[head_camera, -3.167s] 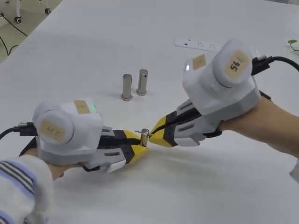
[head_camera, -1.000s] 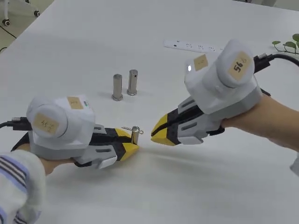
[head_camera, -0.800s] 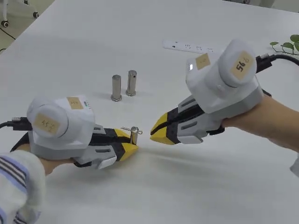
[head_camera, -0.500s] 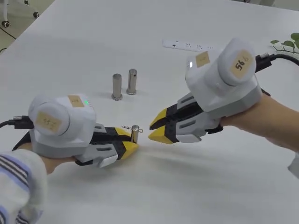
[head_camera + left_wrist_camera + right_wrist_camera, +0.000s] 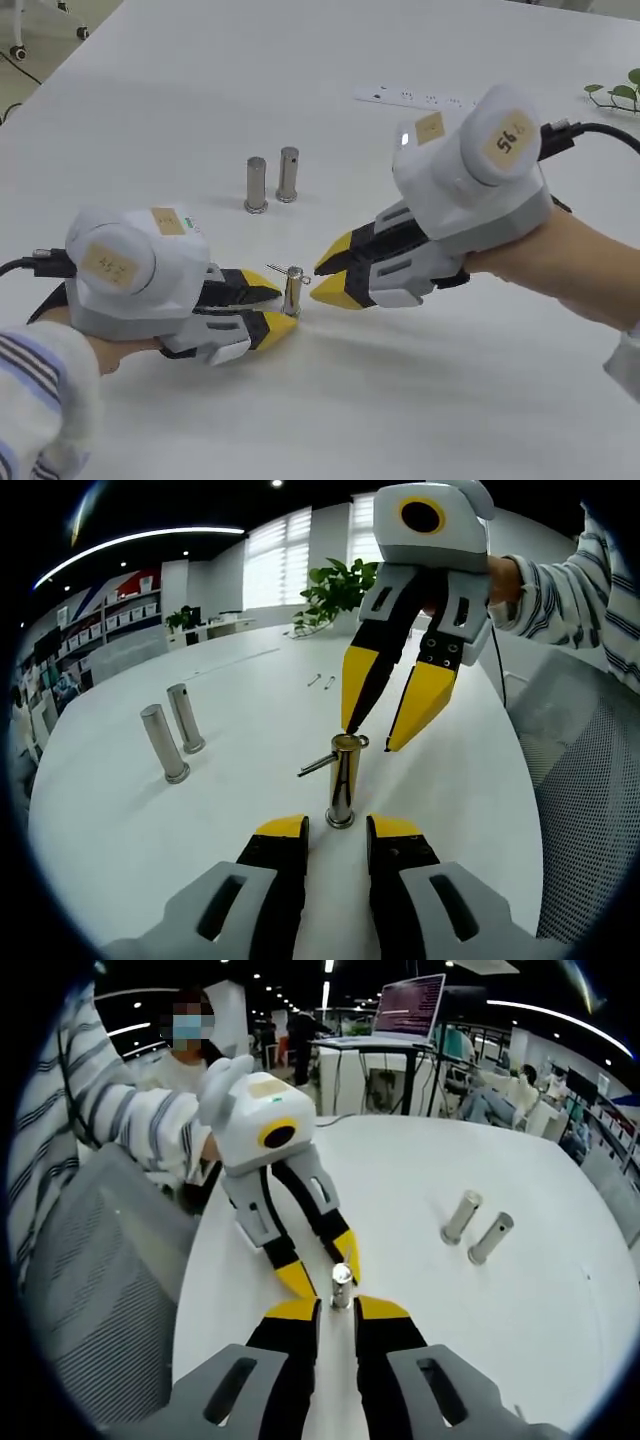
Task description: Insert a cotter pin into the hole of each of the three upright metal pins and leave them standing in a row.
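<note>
One metal pin (image 5: 293, 292) stood upright on the desk (image 5: 200, 90), a cotter pin (image 5: 276, 270) through its top hole. Left gripper (image 5: 281, 303) fingers were spread, tips just beside the pin's base, not clamping. Right gripper (image 5: 317, 280) fingers were also apart, near its top. Two bare pins (image 5: 256, 185) stood side by side, well behind.

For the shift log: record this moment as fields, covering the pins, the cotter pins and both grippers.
near pin: upright on the table, between both grippers
cotter pin: through the near pin's hole
far-left pin: upright, no cotter pin seen
far-right pin: upright beside it, no cotter pin seen
left gripper: open, jaws flank near pin's base
right gripper: open, tips by near pin's top
progress: one of three pins fitted
</note>
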